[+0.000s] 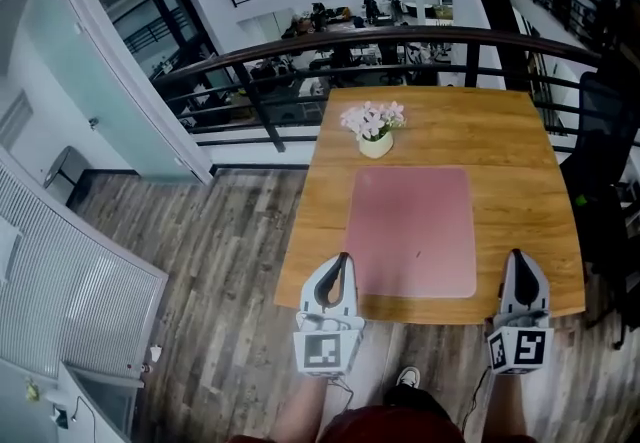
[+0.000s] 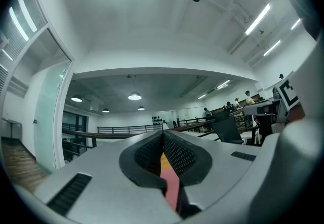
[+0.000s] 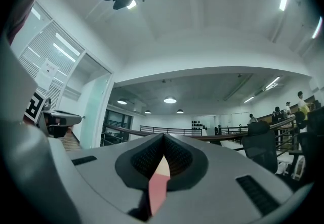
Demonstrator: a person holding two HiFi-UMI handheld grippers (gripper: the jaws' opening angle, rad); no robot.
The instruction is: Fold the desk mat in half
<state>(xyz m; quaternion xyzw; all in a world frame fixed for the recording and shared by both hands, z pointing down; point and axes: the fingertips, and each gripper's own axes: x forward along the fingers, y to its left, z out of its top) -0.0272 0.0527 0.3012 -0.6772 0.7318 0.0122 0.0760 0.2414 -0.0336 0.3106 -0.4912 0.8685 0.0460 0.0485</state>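
Your left gripper (image 1: 343, 257) has its jaws pressed together with nothing in them. Your right gripper (image 1: 515, 254) is the same. The flat pink rectangle desk mat (image 1: 412, 231) lies on the brown wooden table (image 1: 520, 181), just beside the left jaws and apart from the right jaws. Closed jaws cannot pinch the edge. They may only push the mat toward the small pot of pale flowers (image 1: 375, 144) past its far side. I cannot tell if the left tips touch the mat. Each gripper view shows only a thin pink strip.
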